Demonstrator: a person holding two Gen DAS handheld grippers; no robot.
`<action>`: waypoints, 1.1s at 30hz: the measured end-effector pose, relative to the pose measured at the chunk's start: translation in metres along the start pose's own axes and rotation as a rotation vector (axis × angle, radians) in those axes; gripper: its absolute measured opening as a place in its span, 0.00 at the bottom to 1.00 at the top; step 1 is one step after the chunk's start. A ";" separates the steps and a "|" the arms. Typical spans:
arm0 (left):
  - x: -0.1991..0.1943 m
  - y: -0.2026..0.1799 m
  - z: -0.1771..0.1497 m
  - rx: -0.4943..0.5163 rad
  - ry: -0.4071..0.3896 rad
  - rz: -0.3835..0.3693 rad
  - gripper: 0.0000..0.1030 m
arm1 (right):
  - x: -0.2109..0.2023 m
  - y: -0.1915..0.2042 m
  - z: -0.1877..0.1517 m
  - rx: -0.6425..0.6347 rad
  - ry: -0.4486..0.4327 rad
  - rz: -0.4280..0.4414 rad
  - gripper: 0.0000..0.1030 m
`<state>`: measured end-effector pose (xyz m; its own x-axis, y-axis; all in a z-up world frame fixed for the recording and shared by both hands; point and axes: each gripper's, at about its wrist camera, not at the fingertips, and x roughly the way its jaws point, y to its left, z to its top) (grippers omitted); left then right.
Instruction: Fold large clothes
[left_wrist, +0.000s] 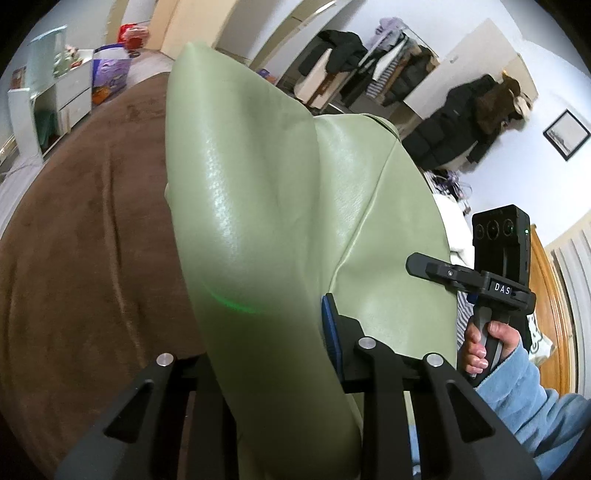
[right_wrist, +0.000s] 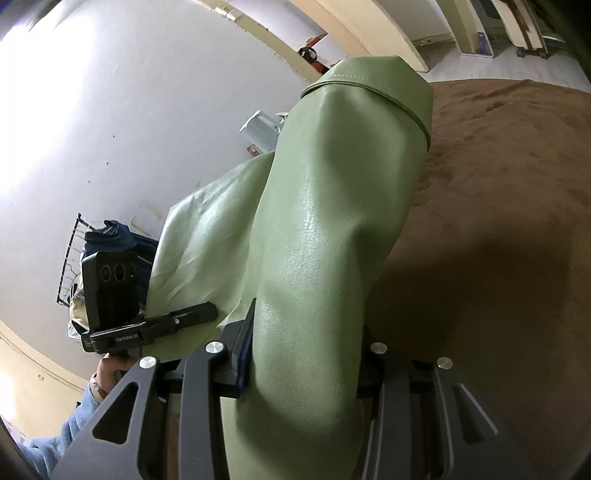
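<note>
A pale green, leather-like jacket (left_wrist: 258, 192) hangs lifted above the bed's brown blanket (left_wrist: 74, 240). My left gripper (left_wrist: 266, 332) is shut on a fold of it; one blue pad (left_wrist: 330, 325) shows, the other finger is hidden behind the cloth. My right gripper (right_wrist: 306, 332) is shut on a thick sleeve-like roll of the same jacket (right_wrist: 332, 221), whose stitched cuff points up and away. Each view shows the other gripper beside the garment: the right one (left_wrist: 415, 263) and the left one (right_wrist: 208, 309), each held by a hand in a blue sleeve.
The brown blanket (right_wrist: 498, 221) spreads out below the jacket. A white shelf unit (left_wrist: 55, 99) stands far left. A rack of dark coats (left_wrist: 369, 66) and a hanging black coat (left_wrist: 461, 133) line the far wall. A wire basket of clothes (right_wrist: 74, 266) stands by the white wall.
</note>
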<state>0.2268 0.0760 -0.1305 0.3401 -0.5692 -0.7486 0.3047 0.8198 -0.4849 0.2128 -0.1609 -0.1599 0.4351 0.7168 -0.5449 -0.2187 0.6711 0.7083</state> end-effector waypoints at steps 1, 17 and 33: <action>0.002 -0.004 0.001 0.009 0.004 -0.003 0.26 | -0.008 -0.004 -0.002 0.009 -0.011 -0.002 0.36; 0.068 -0.159 0.031 0.252 0.096 -0.157 0.26 | -0.192 -0.067 -0.053 0.149 -0.284 -0.128 0.36; 0.197 -0.398 -0.001 0.585 0.313 -0.330 0.26 | -0.429 -0.161 -0.178 0.410 -0.574 -0.335 0.36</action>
<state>0.1717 -0.3622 -0.0852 -0.0945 -0.6640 -0.7417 0.8011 0.3916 -0.4526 -0.0937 -0.5423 -0.1198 0.8291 0.2037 -0.5207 0.2957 0.6306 0.7175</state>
